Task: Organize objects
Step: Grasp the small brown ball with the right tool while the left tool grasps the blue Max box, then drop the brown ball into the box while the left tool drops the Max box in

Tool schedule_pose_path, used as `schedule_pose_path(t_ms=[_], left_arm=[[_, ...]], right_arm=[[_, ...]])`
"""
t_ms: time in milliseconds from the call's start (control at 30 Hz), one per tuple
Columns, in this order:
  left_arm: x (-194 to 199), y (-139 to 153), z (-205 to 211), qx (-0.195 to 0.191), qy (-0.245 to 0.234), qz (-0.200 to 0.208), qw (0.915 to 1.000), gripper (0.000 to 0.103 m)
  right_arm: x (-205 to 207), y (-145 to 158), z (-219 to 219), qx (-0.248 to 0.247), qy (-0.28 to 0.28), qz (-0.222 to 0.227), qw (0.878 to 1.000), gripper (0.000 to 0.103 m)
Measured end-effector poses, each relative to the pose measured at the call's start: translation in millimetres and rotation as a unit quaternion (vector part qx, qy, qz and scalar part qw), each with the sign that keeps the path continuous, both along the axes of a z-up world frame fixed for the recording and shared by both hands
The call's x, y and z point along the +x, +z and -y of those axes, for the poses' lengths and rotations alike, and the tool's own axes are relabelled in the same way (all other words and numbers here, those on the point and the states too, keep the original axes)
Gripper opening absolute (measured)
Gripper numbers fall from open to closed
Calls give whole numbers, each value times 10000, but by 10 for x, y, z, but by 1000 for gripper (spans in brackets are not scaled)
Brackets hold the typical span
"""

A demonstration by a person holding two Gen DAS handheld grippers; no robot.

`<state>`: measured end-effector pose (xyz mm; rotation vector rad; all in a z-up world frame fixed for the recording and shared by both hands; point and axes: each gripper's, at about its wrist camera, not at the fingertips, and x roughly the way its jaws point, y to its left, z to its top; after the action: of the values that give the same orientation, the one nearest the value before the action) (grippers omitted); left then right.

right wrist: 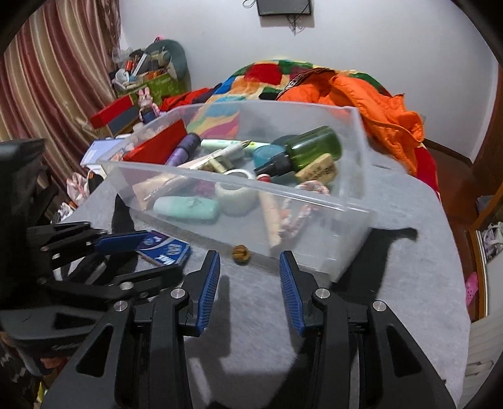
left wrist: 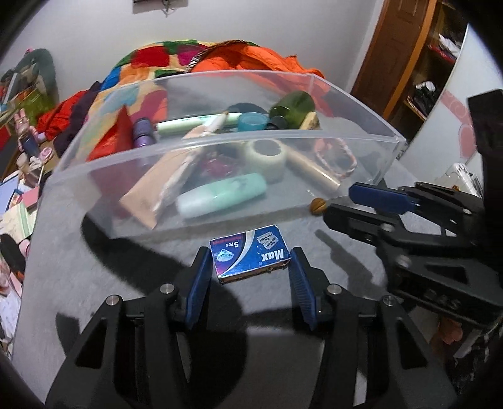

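Between your left gripper (left wrist: 250, 266) pads: razor-blade box (left wrist: 250, 253), flat on the grey table (left wrist: 94, 251) against the clear bin (left wrist: 220, 141) (jaws flanking, not yet gripping). Close squarely on its short sides. Right gripper (right wrist: 250, 267): part-open, empty, facing a small brown nut (right wrist: 240, 252).

Bedroom clutter around a grey felt-topped table (right wrist: 393, 251)

White wall (right wrist: 377, 47) behind the table carries a dark wall-mounted unit (right wrist: 284, 7) high up. Between table and wall — a patchwork blanket (right wrist: 267, 74) with an orange quilted cloth (right wrist: 377, 100) heaped on it. Left of the table, striped curtains (right wrist: 47, 78) and a green box of oddments (right wrist: 147, 81); right of it, wooden shelves (left wrist: 418, 63).
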<state>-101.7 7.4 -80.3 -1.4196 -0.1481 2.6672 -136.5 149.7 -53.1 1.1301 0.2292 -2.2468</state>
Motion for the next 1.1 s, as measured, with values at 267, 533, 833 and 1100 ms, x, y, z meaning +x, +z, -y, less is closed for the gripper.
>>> schedule_pose_path(t_ms=[267,533,833,1100], left_arm=[[151,16,123,130,168,-137,9997,50],[178,186,123,205,198,-313,9991,50],[145,491,134,278,254,-657,9971,50],[89,732,194,312,330,-959,9944,50]], right_arm=[[-25,-124,250,426,77,-37,9991,10],[94,-1,155,221,108,-252,9994,9],[203,314,-10,-217,39,-520,9984,9],[216,653,-134,-608,-68,-821,9947,9]])
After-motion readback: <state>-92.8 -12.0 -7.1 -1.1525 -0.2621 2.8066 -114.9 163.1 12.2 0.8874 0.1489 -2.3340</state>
